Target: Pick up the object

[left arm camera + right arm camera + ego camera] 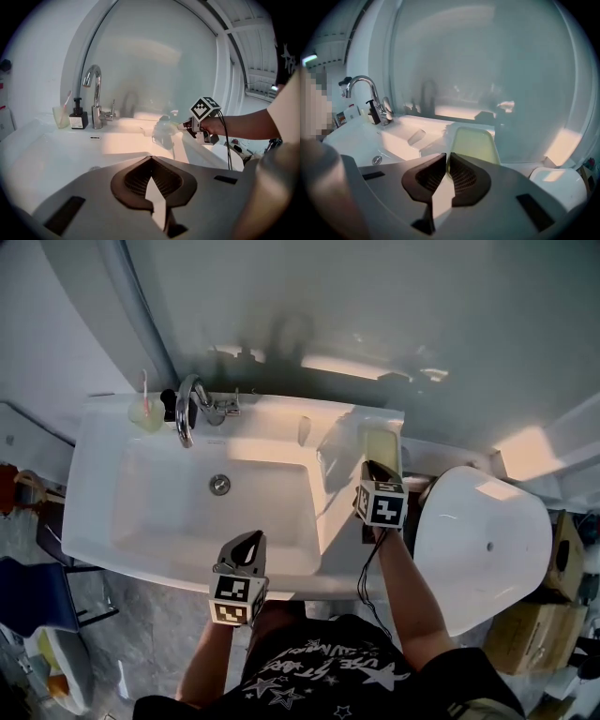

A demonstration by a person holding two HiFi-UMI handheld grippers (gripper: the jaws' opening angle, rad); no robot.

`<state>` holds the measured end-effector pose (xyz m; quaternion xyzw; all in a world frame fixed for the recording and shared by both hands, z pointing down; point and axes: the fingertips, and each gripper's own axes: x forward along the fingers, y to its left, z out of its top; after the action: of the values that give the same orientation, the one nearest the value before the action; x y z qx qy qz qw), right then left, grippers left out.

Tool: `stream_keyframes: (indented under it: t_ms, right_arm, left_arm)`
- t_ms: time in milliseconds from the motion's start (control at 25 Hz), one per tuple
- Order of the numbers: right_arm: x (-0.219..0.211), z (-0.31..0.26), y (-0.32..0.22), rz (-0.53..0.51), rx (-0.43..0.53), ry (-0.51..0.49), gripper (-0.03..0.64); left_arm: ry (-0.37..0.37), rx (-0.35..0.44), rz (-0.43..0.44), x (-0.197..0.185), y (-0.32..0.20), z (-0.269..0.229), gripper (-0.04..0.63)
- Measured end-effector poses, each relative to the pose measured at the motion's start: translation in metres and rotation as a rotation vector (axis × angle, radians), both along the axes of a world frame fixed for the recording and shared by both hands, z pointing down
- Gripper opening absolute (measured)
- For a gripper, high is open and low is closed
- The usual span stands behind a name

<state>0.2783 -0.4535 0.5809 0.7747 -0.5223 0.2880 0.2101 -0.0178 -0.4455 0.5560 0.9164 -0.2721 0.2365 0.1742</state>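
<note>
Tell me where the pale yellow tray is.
In the head view, the pale yellow tray is at the sink's right ledge, its near edge between the right gripper's jaws.

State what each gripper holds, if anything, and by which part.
The right gripper seems to pinch the yellow-green tray by its near rim. The left gripper is shut on nothing.

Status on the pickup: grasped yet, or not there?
Done: the right gripper is at the near rim of the pale green tray on the sink counter's right side. In hand: its jaws look closed on that rim, with a green sliver between them. Left: the lift, since I can't tell it's off the counter. The left gripper is shut and empty.
</note>
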Motion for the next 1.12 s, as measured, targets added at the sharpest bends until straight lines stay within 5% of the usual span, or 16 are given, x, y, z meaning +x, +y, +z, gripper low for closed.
stream_keyframes:
  t_ms: [680,1120]
  right_arm:
    - [-0.039,-0.06,0.151,-0.221,0.143,-0.036,0.035]
    - [-0.055,-0.072,0.266,-0.367,0.174,-0.032,0.034]
  left_arm:
    - [0.023,0.138,-0.168,0.006,0.158,-0.06,0.015]
    - [0.026,0.155,-0.276,0.003,0.3,-0.068,0.015]
